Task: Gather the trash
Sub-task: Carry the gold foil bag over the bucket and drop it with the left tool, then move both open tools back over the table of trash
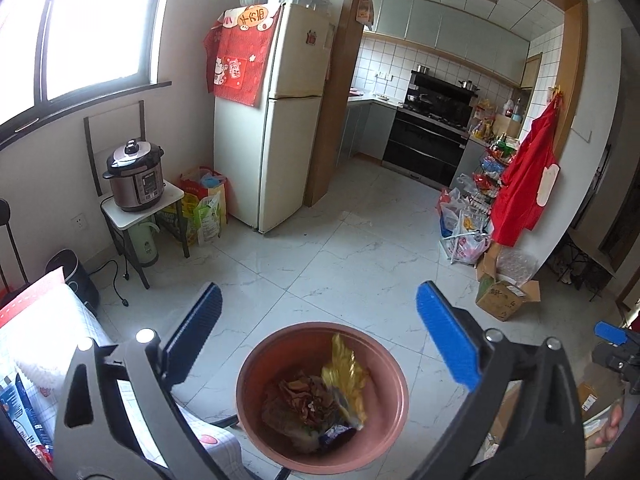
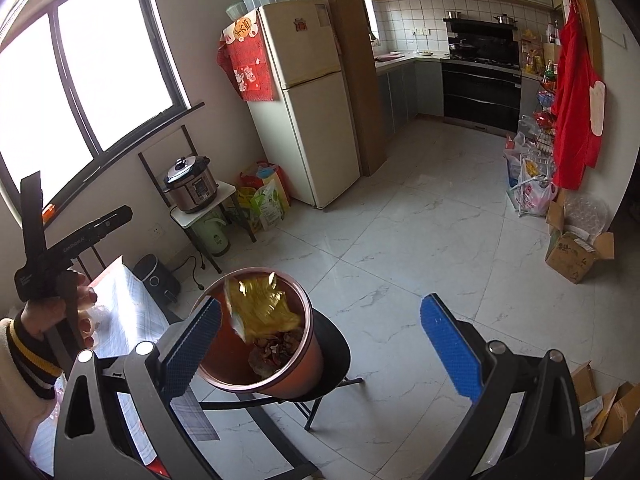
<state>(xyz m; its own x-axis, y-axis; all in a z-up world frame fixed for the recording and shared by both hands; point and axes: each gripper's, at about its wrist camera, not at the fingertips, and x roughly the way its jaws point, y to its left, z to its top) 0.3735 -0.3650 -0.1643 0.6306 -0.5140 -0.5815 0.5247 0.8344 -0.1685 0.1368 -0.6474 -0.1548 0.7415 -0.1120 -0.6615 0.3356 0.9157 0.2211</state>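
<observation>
A terracotta-coloured round bin (image 1: pixel 248 396) stands right under my left gripper (image 1: pixel 320 292), whose blue-padded fingers are spread wide with nothing between them. Inside the bin lie brown scraps (image 1: pixel 304 396) and a crumpled yellow wrapper (image 1: pixel 346 376). In the right wrist view the bin (image 2: pixel 308 364) sits on a black round stool (image 2: pixel 334 360), and the yellow wrapper (image 2: pixel 264 312) shows blurred at its mouth. My right gripper (image 2: pixel 322 306) is open and empty, to the right of the bin and above it. A hand (image 2: pixel 52 304) holds the left gripper's handle at the left edge.
A table with a white checked cloth (image 2: pixel 132 312) stands left of the bin. A pressure cooker (image 1: pixel 136 176) on a small stand, bags (image 1: pixel 204 208) and a fridge (image 1: pixel 276 120) line the far wall. Cardboard boxes (image 1: pixel 504 296) and a red apron (image 1: pixel 528 176) are on the right.
</observation>
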